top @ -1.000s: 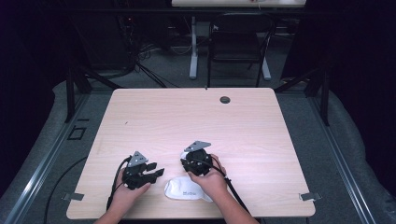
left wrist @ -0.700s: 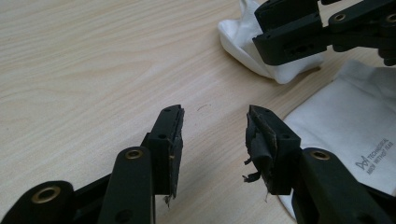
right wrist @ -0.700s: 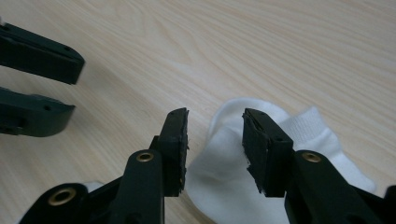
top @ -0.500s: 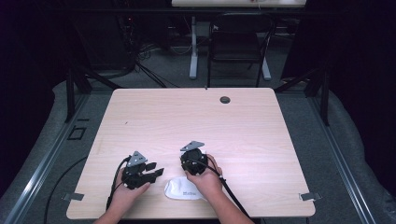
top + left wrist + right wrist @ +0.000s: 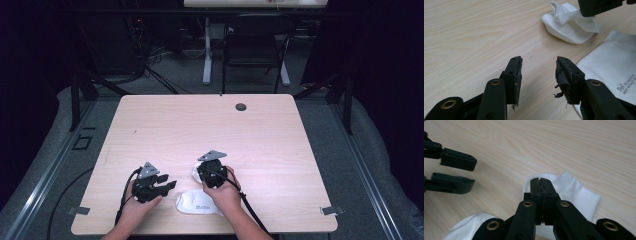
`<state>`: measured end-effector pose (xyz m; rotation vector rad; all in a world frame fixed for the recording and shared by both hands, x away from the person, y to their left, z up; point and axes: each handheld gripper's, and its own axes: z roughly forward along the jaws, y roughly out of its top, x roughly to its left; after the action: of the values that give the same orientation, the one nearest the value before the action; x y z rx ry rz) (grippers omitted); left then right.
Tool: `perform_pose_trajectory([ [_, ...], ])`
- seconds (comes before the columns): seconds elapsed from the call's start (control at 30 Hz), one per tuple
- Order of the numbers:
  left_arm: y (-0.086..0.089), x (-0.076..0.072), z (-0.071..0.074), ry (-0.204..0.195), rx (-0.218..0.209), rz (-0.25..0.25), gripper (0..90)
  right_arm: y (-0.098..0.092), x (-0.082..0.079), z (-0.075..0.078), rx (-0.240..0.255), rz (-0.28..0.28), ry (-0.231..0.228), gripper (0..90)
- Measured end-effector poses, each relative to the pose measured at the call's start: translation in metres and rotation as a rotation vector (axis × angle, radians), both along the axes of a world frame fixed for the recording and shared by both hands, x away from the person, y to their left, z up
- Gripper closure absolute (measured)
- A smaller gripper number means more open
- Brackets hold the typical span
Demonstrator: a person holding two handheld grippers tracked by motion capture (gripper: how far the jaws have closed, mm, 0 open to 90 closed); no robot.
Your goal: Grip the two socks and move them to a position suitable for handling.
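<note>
Near the desk [image 5: 150, 125] front edge: one white sock [image 5: 192, 205] lies flat between the hands. Left tongs [image 5: 539, 72] sit released over bare wood, same spot as a second ago. Just past that, right tongs [image 5: 541, 185] have just been closing and are now clenched on the second sock [image 5: 576, 192], pinching its fabric; earlier they stood wider above it.

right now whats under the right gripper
A white sock lies flat on the wooden table under the right gripper, whose jaws are closed together over it. The jaws cover the fabric right at their tips, so the pinched fold itself is hidden.
</note>
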<state>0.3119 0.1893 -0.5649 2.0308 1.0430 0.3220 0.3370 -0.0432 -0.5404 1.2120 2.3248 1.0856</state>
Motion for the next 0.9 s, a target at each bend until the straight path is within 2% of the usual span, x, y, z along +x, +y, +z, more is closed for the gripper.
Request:
perform_pose_trajectory([
  [0.23,-0.005,0.003,0.001,-0.008,-0.004,0.000,56.1,-0.005,-0.006,0.007,0.046,-0.004,-0.019,90.0],
  [0.33,-0.015,0.008,0.002,-0.014,-0.007,0.001,57.6,-0.009,-0.008,0.009,0.052,0.005,-0.026,90.0],
  [0.4,-0.019,0.010,0.004,-0.020,-0.003,-0.014,59.6,-0.011,-0.009,0.011,0.056,0.010,-0.037,90.0],
  [0.43,-0.024,0.012,0.006,-0.042,-0.003,-0.030,61.0,-0.012,-0.009,0.012,0.057,0.013,-0.042,90.0],
  [0.5,-0.026,0.013,0.007,-0.050,0.006,-0.034,64.2,-0.015,-0.009,0.013,0.068,0.010,-0.050,90.0],
  [0.6,-0.034,0.020,0.010,-0.053,0.025,-0.048,70.4,-0.020,-0.008,0.015,0.086,0.005,-0.047,90.0],
  [0.7,-0.043,0.024,0.011,-0.049,0.023,-0.062,79.1,-0.024,-0.008,0.015,0.095,0.008,-0.051,90.0],
  [0.9,-0.060,0.031,0.008,-0.044,0.056,-0.079,82.2,-0.026,-0.010,0.016,0.100,0.010,-0.061,90.0],
])
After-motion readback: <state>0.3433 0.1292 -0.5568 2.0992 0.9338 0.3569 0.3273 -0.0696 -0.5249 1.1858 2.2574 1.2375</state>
